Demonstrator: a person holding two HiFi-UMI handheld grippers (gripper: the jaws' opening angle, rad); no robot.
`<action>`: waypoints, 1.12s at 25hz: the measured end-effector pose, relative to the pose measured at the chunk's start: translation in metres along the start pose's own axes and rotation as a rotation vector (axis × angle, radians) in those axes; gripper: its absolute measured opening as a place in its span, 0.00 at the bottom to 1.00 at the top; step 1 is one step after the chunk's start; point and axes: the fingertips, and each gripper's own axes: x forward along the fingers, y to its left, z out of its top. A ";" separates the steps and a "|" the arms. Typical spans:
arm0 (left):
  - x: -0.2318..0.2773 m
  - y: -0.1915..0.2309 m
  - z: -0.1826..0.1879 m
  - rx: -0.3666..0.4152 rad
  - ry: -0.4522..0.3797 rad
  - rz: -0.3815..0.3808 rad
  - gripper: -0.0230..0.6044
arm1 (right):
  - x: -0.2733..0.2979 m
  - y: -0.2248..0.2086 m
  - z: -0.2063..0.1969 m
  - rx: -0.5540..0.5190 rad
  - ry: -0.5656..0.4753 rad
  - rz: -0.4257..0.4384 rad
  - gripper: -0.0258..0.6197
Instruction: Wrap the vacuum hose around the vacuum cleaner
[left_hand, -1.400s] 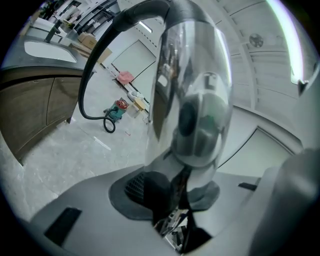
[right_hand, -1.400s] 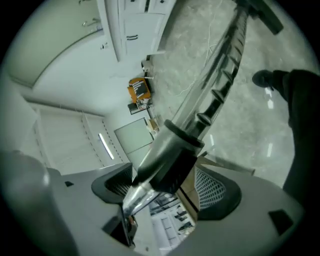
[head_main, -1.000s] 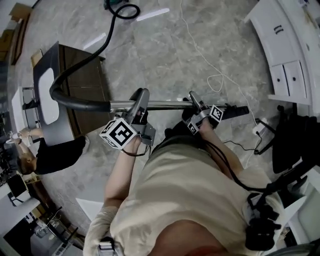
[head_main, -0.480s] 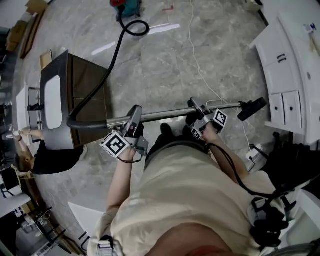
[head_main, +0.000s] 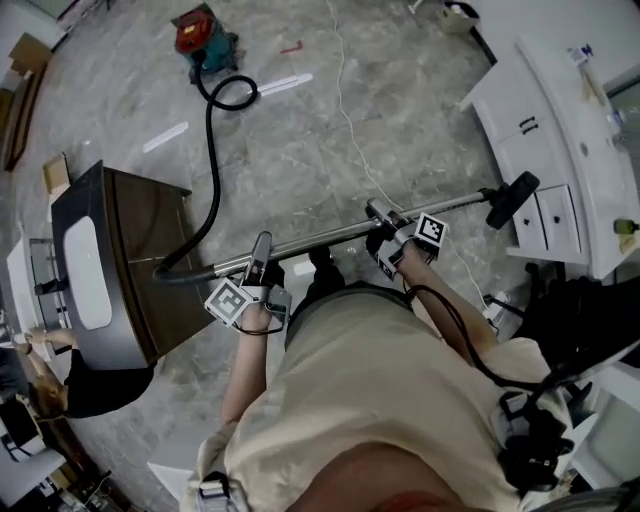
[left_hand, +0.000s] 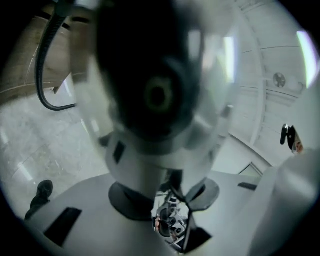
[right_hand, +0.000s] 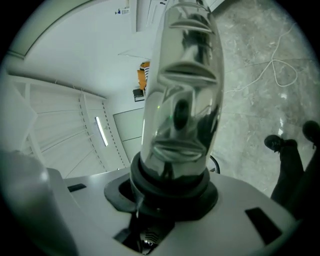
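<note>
Trailing loose over the floor (head_main: 420, 90), the vacuum hose (head_main: 211, 170) has not been wrapped at all, by my reading. It leaves the vacuum cleaner (head_main: 203, 38), which stands at the far left, and makes one small loop just beside it. From there it runs nearward in a long slack line along the right side of a dark counter (head_main: 140, 235) and bends into the left end of the metal wand (head_main: 330, 236). No turn of it lies around the machine's body. The wand is held roughly level across the front of the person, with its floor head (head_main: 510, 200) out at the right, near the white cabinets (head_main: 545, 140). The left gripper (head_main: 260, 258) is clenched on the wand close to where the hose joins it; its own view shows the fingers pressed against the shiny tube and a dark cuff. The right gripper (head_main: 383, 218) takes the tube further right. Its fingers have just been closing, and its view shows the chrome tube seated between them, gripped. So the only step that looks done is lifting the wand with both grippers. What is left, I judge, is nearly everything: bringing the wand end over to the vacuum cleaner, which is well apart from the person, and winding the slack around it. A thin white cable (head_main: 345, 110) lying on the floor between the two could snag on the way.
</note>
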 end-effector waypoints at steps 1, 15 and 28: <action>0.008 0.003 0.007 -0.019 0.004 -0.007 0.24 | 0.008 0.003 0.003 -0.011 -0.008 -0.005 0.27; 0.085 0.063 0.096 -0.325 0.013 -0.006 0.26 | 0.147 0.046 0.050 -0.161 -0.003 -0.039 0.27; 0.158 0.064 0.077 -0.403 -0.166 0.065 0.30 | 0.263 0.075 0.150 -0.193 0.265 -0.049 0.27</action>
